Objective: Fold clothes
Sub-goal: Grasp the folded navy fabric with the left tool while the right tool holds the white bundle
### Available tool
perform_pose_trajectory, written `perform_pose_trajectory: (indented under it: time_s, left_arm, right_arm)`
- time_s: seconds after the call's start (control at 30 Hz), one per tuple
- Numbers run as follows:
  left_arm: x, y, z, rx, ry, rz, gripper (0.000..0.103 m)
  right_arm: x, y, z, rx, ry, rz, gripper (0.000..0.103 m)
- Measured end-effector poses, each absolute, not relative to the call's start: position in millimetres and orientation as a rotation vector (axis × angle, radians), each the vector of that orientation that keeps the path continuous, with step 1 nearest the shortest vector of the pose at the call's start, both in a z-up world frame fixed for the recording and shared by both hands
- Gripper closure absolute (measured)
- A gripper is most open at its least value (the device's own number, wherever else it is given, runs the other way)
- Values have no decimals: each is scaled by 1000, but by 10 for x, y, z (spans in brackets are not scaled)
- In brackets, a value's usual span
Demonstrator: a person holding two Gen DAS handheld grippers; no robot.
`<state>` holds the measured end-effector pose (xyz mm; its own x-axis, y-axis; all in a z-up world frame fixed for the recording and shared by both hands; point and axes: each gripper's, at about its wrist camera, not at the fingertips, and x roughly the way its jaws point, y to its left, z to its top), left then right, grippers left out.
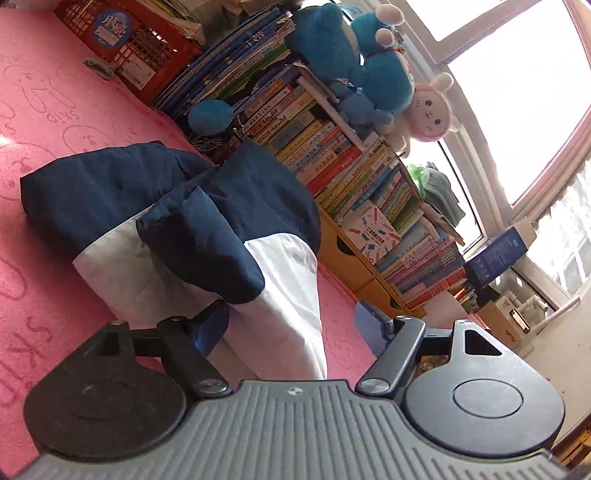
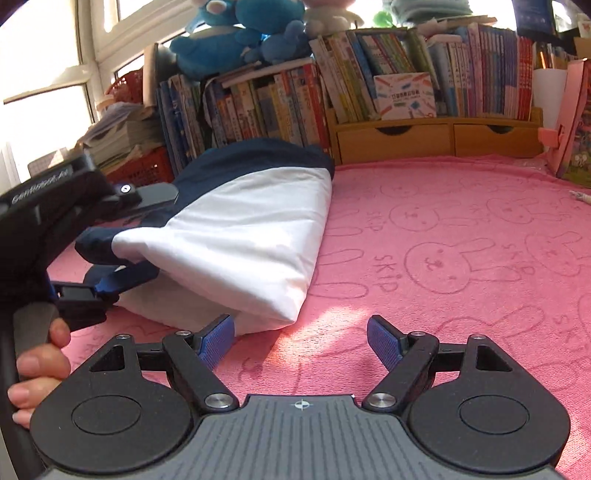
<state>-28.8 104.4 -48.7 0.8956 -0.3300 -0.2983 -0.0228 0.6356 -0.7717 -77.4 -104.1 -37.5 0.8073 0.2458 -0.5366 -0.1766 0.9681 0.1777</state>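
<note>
navy and white cloth: the garment [image 2: 236, 236] lies bundled on the pink towel [image 2: 461, 229], left of centre in the right wrist view, centre left in the left wrist view; we read it as a jacket, though we cannot tell for sure.
fold so far: we see the white panel doubled over itself with a rounded crease toward the lower middle of the right wrist frame, and navy parts heaped on top in the left wrist view. we judge a first fold or two made, the bundle still puffy and uneven.
what is left: we think it needs flattening, the loose navy sleeve end at its left tucked in, perhaps one more fold.
right gripper [image 2: 301, 343]: bottom of its own frame, jaws spread wide, nothing between them; its left pad sits just beside the white crease, whether touching we cannot tell.
left gripper [image 1: 291, 328]: jaws wide apart in its own view, the white hem lying between them, not pinched; in the right wrist view it reaches in from the left edge.
hand [image 2: 35, 365]: grips the handle at lower left of the right wrist frame.
beyond: a row of books [image 2: 280, 103] stands behind the towel, blue plush toys [image 2: 236, 33] on top.
</note>
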Motion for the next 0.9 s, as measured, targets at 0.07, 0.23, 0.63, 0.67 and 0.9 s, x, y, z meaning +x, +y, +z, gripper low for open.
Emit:
perform_pose_trajectory:
  time_s: [0.07, 0.23, 0.63, 0.67, 0.9]
  left_arm:
    - [-176, 1114, -552, -934, 460, -148, 29]
    - [-87, 1222, -582, -970, 441, -85, 32]
    - [-128, 1392, -578, -954, 387, -51, 40]
    - [-105, 1361, -588, -954, 396, -61, 34]
    - [-31, 1302, -556, -945, 377, -60, 89]
  right_arm:
    - [-716, -916, -384, 117, 606, 204, 24]
    - [-553, -744, -446, 113, 615, 141, 32]
    - [-624, -461, -516, -64, 571, 98, 56]
    - [-606, -501, -514, -23, 583, 101, 56]
    - [-639, -789, -509, 315, 596, 104, 53]
